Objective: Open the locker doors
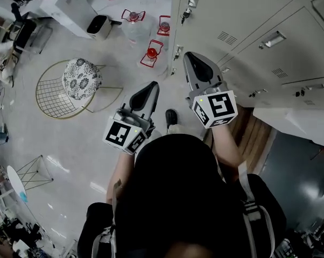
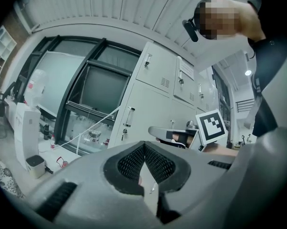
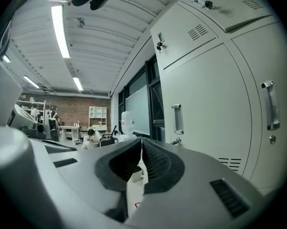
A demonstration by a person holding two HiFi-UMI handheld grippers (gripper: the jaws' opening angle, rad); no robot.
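We hold the left gripper [image 1: 145, 98] and the right gripper [image 1: 196, 69] out ahead, each with jaws pressed together on nothing. The right one is nearest the grey lockers [image 1: 248, 31], whose doors in both gripper views are closed, upright handles [image 3: 177, 119] untouched. Outward we list: pale glossy floor [image 1: 70, 144]; wire chair [image 1: 54, 98] with patterned cushion [image 1: 81, 78]; water jugs with red handles [image 1: 151, 52]; dark-framed windows [image 2: 86, 87]; brick back wall [image 3: 62, 109]; ceiling strip lights [image 3: 59, 30].

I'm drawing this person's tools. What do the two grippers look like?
The left gripper and right gripper are smooth grey beak-shaped shells with black ribbed pads. Each carries a white cube printed with black square markers. The person wears a black top with grey straps.
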